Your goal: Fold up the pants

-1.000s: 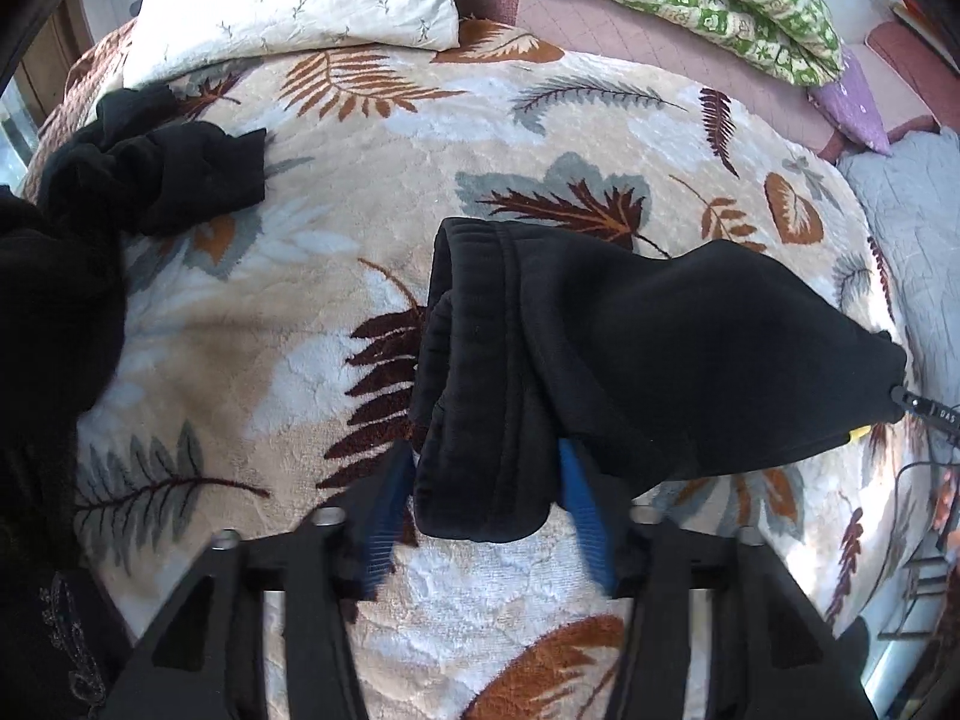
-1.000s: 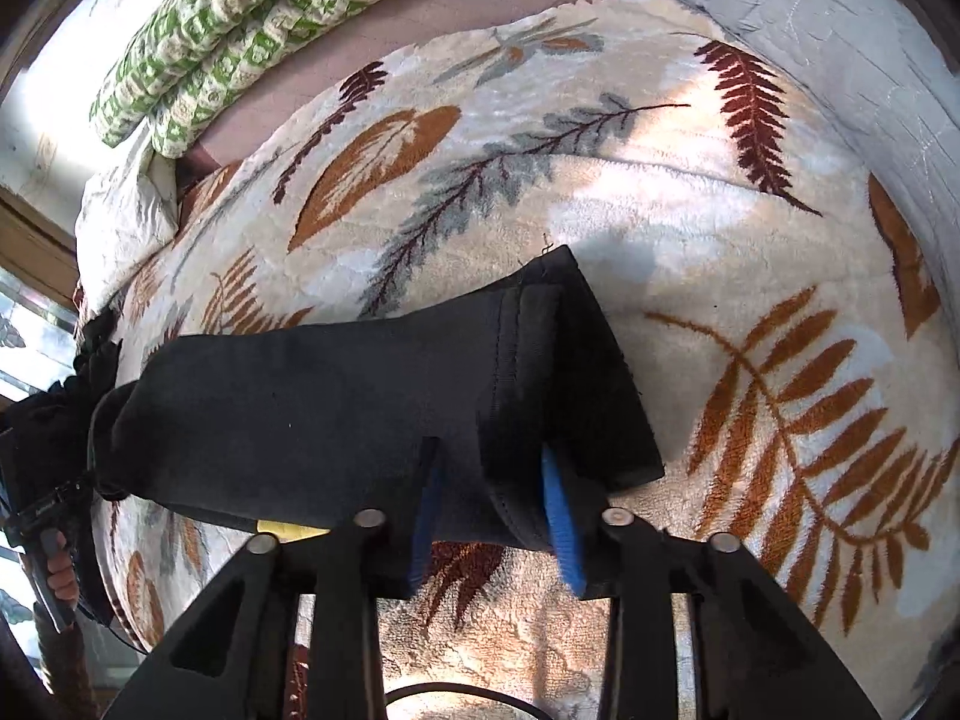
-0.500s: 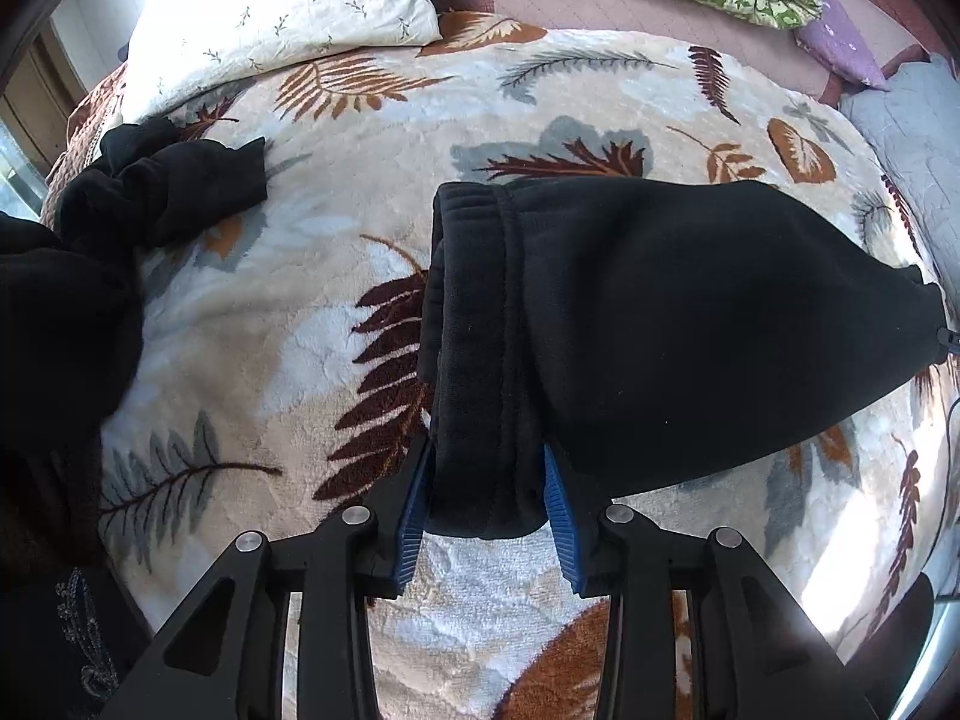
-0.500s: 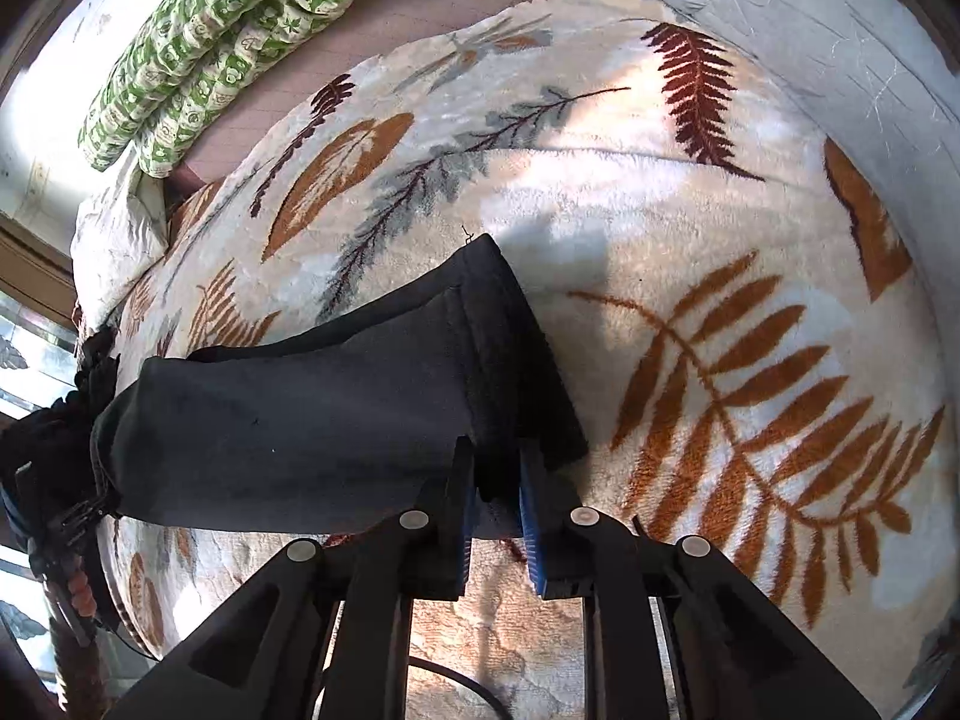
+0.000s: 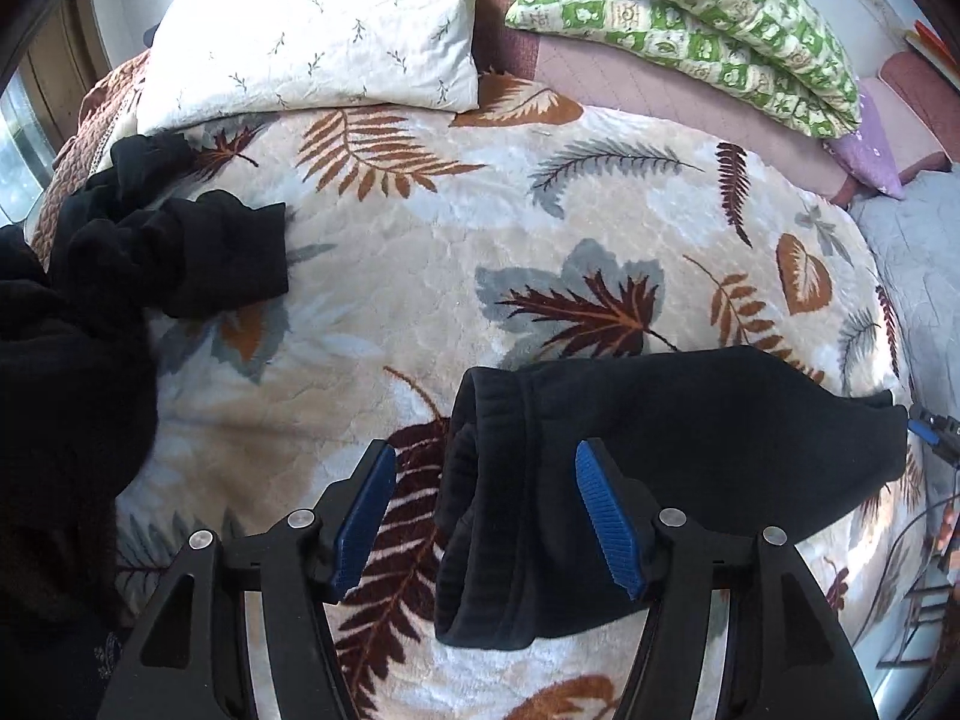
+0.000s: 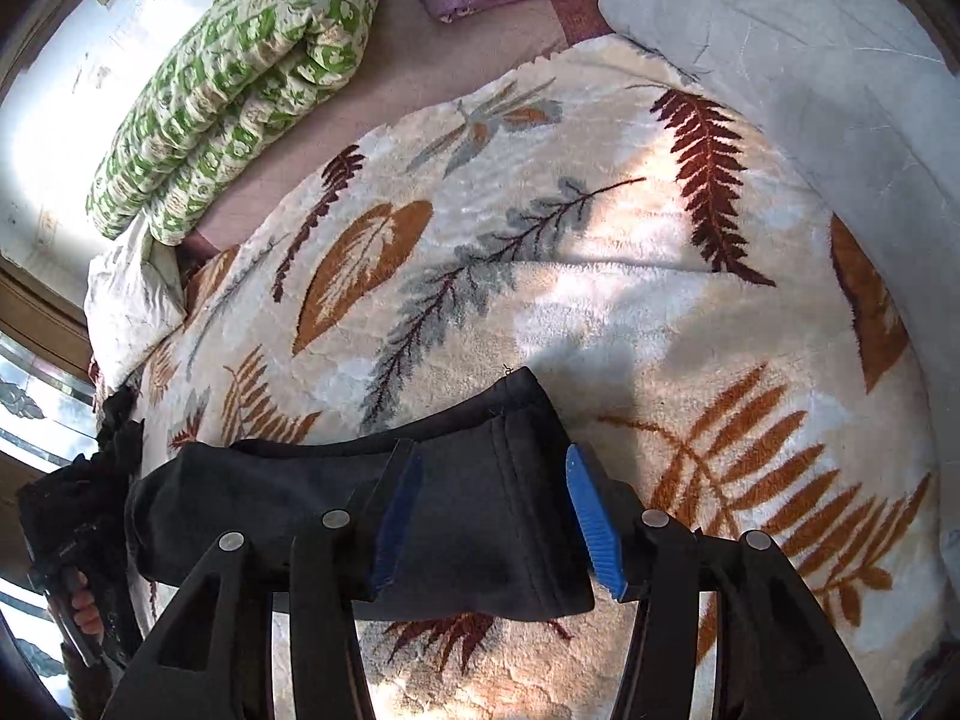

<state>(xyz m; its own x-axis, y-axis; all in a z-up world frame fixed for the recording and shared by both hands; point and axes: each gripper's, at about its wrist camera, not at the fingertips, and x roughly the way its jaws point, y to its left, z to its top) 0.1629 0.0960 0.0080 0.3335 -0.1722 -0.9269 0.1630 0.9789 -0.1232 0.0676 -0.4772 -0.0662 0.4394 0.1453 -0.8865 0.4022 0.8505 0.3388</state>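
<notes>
The folded black pants (image 5: 660, 456) lie on the leaf-print blanket (image 5: 420, 300), one end beneath each tool; left gripper (image 5: 486, 522) and right gripper (image 6: 492, 516) have just opened, released; thick, soft, limp fleece, best pinched at the bulky ends.

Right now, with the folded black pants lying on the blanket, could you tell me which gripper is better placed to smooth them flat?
Right, probably. The right gripper stands open squarely over the black pants, fabric under both pads. The left gripper is also open, but one pad hangs over bare blanket.
</notes>
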